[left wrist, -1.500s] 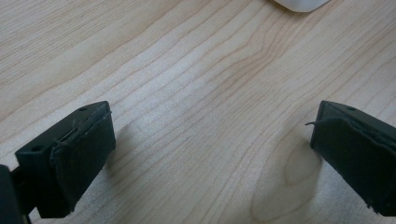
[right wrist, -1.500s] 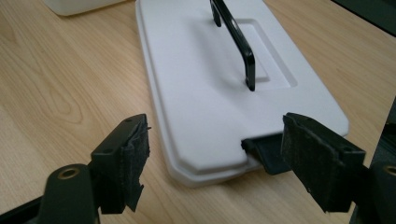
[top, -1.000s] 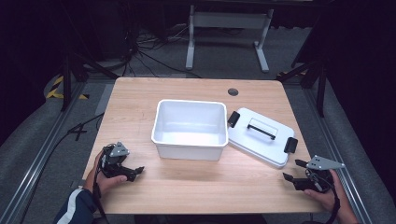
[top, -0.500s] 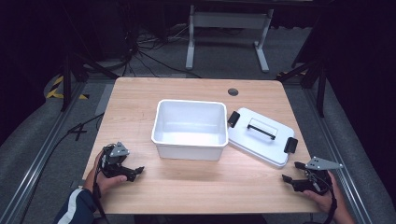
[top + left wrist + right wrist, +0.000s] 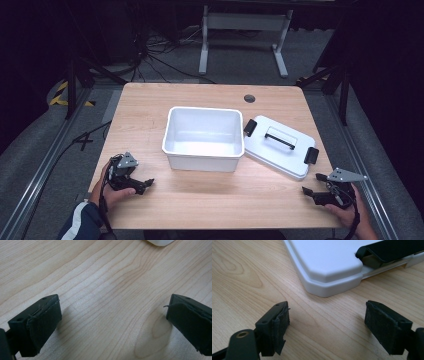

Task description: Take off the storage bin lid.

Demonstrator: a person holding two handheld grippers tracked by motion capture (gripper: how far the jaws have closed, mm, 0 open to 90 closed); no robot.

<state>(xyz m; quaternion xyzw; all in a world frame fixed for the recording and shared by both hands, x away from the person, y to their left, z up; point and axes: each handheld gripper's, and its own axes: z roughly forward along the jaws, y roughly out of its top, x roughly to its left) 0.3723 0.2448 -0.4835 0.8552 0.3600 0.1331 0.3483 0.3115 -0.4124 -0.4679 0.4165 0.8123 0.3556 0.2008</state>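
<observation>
A white open bin (image 5: 203, 139) stands at the middle of the wooden table (image 5: 215, 210). Its white lid (image 5: 281, 146), with a black handle (image 5: 279, 138) and black end clips, lies flat to the bin's right. My left gripper (image 5: 143, 184) rests low over the table's front left, open, with bare wood between its pads (image 5: 45, 322). My right gripper (image 5: 311, 189) sits at the front right, open and holding nothing. A corner of the lid (image 5: 329, 267) with one black clip (image 5: 387, 248) lies just beyond its fingertips.
A round cable hole (image 5: 249, 98) is in the table's far right part. Past the table's far edge stand a white metal frame (image 5: 245, 30) and loose cables on a dark floor. Metal rails run along both sides of the table.
</observation>
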